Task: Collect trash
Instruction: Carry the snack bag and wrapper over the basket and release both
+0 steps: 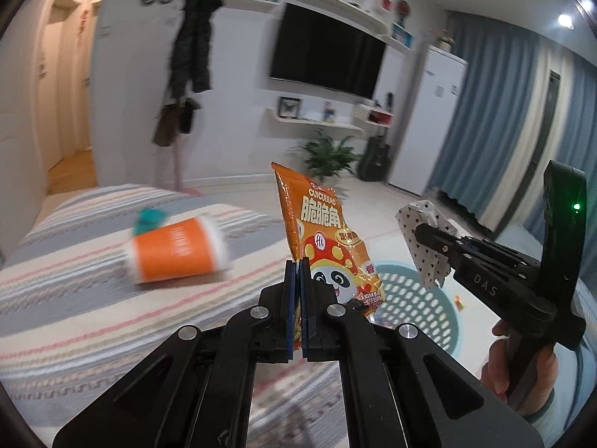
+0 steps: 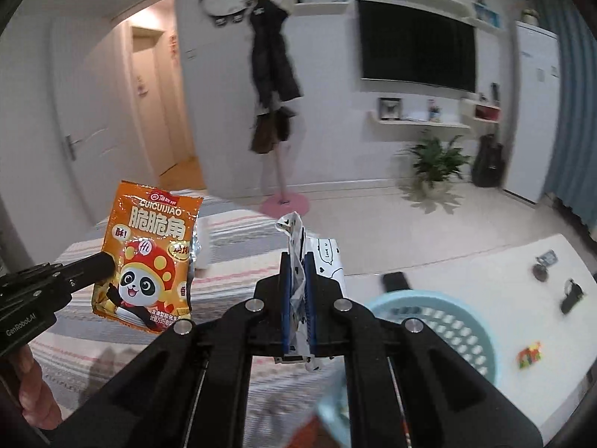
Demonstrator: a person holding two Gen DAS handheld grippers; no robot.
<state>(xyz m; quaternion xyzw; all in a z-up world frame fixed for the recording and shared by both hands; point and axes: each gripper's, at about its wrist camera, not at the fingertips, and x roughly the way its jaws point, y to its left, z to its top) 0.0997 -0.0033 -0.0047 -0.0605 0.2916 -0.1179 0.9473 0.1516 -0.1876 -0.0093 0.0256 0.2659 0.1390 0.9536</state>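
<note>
- The left gripper [image 1: 298, 280] clenched an orange snack bag [image 1: 321, 231] above the striped bed [image 1: 74, 280].
- The right gripper [image 2: 297, 276] clamped a crumpled heart-print wrapper [image 2: 296, 239].
- Beyond, a teal basket [image 2: 447, 321] stood on the floor; an orange cup [image 1: 177, 250] lay on the bed.
</note>
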